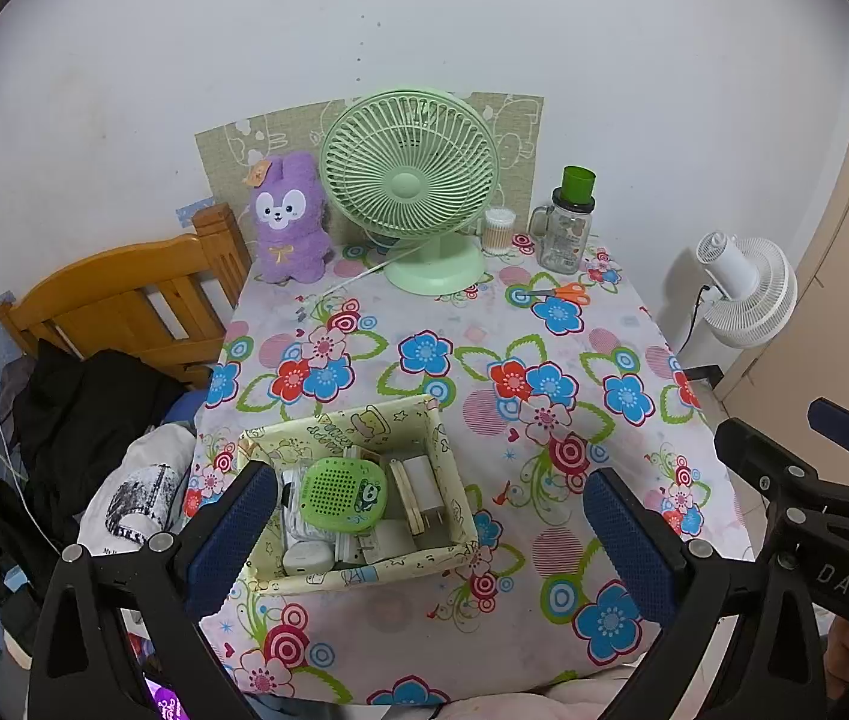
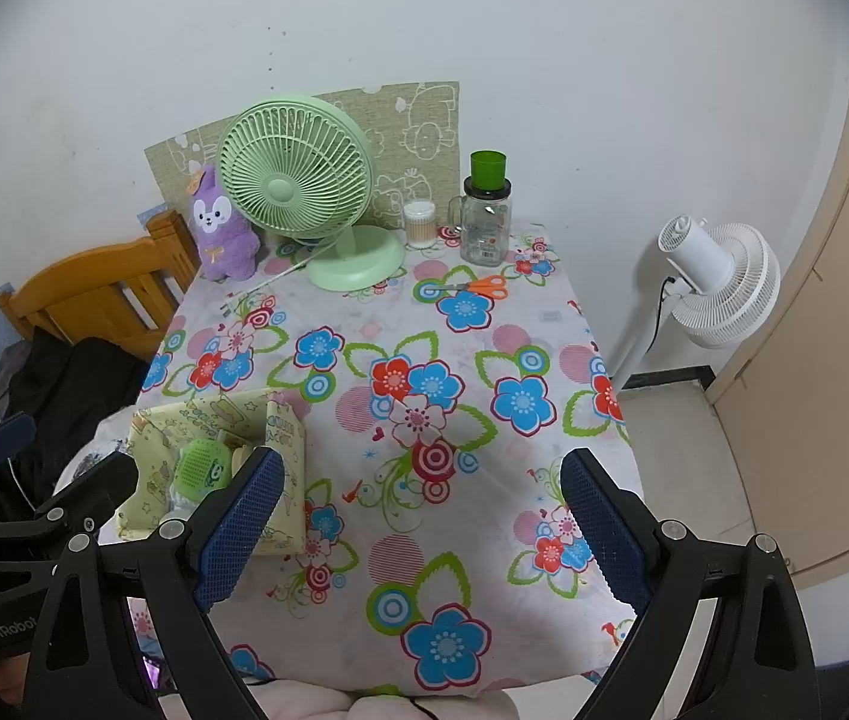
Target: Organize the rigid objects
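A pale yellow patterned box (image 1: 451, 558) sits at the near left of the flowered table (image 1: 424, 324). It holds a green speaker (image 1: 340, 492), a white charger (image 1: 421, 480), a small white case (image 1: 304, 558) and other small items. Orange-handled scissors (image 1: 565, 294) lie at the far right. My left gripper (image 1: 430, 516) is open and empty, held above the box. My right gripper (image 2: 424, 510) is open and empty over the table's near middle, right of the box (image 2: 280, 438). The scissors also show in the right wrist view (image 2: 481, 286).
At the table's back stand a green desk fan (image 1: 409, 186), a purple plush toy (image 1: 289, 219), a cotton swab jar (image 1: 497, 231) and a glass jar with a green lid (image 1: 568, 228). A wooden bed frame (image 1: 124, 300) with clothes is on the left, a white floor fan (image 2: 718, 282) on the right.
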### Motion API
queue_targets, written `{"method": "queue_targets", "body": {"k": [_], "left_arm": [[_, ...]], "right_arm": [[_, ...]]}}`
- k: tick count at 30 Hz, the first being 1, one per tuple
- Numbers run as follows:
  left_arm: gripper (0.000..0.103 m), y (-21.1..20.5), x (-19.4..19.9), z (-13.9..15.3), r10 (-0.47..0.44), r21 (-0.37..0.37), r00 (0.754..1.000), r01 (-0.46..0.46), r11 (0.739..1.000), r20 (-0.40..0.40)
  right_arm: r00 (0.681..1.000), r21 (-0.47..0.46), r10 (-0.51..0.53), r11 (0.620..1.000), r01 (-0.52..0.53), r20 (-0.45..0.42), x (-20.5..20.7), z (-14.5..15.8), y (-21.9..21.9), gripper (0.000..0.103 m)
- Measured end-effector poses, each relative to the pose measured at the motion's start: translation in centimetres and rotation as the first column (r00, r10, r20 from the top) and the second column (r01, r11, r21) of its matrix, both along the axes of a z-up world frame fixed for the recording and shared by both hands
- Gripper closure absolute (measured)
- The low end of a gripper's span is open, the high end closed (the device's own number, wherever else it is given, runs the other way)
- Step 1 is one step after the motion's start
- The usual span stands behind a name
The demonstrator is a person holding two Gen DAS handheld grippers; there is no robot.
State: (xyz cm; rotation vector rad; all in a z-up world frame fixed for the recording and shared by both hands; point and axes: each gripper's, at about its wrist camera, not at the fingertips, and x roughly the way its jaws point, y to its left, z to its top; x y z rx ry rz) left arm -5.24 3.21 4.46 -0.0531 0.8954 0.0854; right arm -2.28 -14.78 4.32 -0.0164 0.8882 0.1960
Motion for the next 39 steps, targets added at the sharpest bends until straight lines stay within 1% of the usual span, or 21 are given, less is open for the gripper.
{"method": "queue_targets", "body": {"k": [24, 39], "left_arm": [[0.0, 0.18, -0.19, -0.21, 0.009, 0.004, 1.0, -0.009, 1.0, -0.007], [0.0, 0.4, -0.17, -0.1, 0.017, 0.005, 1.0, -0.017, 1.0, -0.001]], "right_arm": [[1.0, -0.007, 0.005, 1.0, -0.005, -0.009, -0.05, -0.16, -0.13, 0.008], [1.0, -0.014, 0.023, 1.0, -0.023, 0.009, -0.09, -0.1, 0.24, 0.008]]}}
